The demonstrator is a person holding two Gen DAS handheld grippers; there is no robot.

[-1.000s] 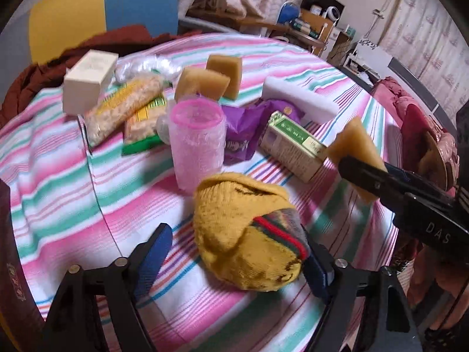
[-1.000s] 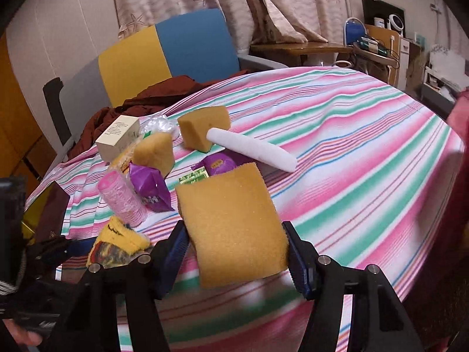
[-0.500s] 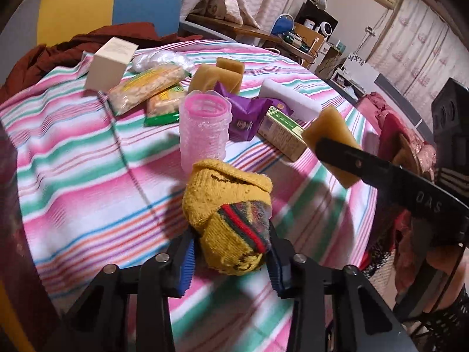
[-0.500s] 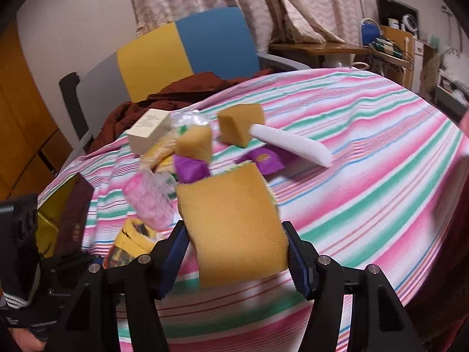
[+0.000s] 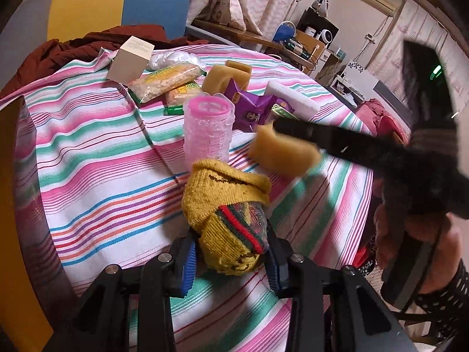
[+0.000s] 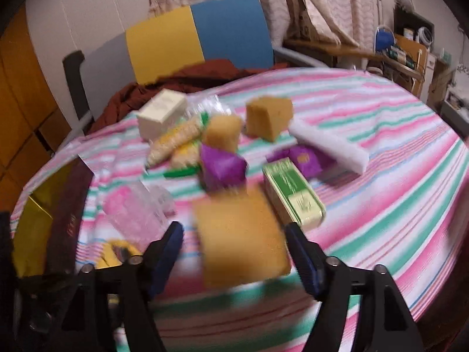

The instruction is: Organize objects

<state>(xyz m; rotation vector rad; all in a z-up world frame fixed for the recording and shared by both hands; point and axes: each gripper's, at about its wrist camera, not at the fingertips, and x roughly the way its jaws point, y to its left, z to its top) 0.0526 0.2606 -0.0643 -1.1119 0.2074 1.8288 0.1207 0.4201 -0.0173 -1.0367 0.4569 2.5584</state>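
Releasing is in hand: the right gripper is being opened and its yellow sponge is freed above the striped tablecloth. The left gripper is clamped on a knitted sock — lifting is called for next. Only the right view shows the gaps beside the sponge.
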